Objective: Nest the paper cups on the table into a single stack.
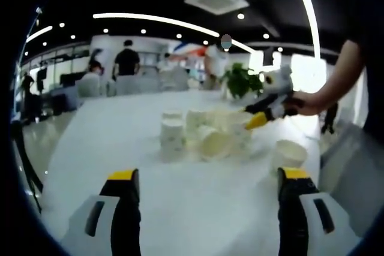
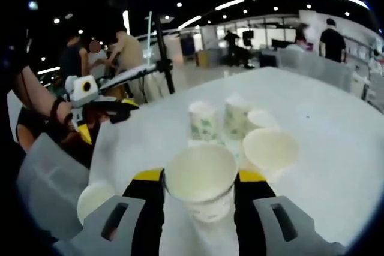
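Several paper cups (image 1: 198, 133) cluster mid-bench (image 1: 180, 208), some upright, some tipped. My right gripper (image 2: 200, 190) has fingers clamped on one cup (image 2: 201, 181), mouth toward camera. Left gripper (image 1: 207, 178) fingers wide apart, holding nothing, above bench.

text: none legible | paper cups (image 2: 203, 123): green printed pattern, too blurred to read as words | brands: none | numbers: none | signs: none readable in the background

Bright ceiling strips, window glare on left gripper view; soft blur, fisheye-bent edges.
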Available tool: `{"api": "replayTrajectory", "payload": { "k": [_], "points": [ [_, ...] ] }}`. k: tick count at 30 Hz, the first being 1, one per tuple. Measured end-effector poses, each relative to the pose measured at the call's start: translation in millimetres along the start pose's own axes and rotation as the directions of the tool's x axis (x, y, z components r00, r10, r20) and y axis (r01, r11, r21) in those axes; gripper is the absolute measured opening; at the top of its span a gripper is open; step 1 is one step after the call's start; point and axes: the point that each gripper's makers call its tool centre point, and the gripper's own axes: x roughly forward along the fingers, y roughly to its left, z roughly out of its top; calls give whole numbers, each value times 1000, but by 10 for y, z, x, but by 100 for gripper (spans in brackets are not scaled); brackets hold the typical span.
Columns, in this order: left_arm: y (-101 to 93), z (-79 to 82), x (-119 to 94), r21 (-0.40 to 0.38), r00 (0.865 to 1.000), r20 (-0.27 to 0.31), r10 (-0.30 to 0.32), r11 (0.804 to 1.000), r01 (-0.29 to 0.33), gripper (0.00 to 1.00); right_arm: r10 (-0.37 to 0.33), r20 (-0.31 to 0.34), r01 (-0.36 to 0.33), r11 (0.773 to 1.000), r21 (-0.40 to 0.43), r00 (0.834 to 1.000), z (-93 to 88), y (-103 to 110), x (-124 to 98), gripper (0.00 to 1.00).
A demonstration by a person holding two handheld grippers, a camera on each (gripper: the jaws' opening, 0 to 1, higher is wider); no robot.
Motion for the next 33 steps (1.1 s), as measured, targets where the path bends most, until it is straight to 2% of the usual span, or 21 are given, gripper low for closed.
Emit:
{"api": "replayTrajectory", "payload": {
  "k": [13, 24, 32, 33],
  "points": [
    [-44, 113, -54, 17, 1000, 6, -8, 1000, 8, 94, -27, 43, 27, 1000, 2, 999, 142, 9, -196, 42],
    [-84, 119, -81, 39, 1000, 2, -18, 999, 18, 94, -29, 97, 32, 999, -29, 995, 363, 52, -373, 42],
    [-121, 138, -80, 40, 1000, 6, -24, 999, 24, 93, -28, 114, 33, 999, -37, 993, 435, 105, -476, 42],
    [-126, 138, -79, 39, 1000, 6, -25, 999, 24, 93, -24, 134, 29, 999, -37, 991, 487, 132, -507, 42]
  ]
}}
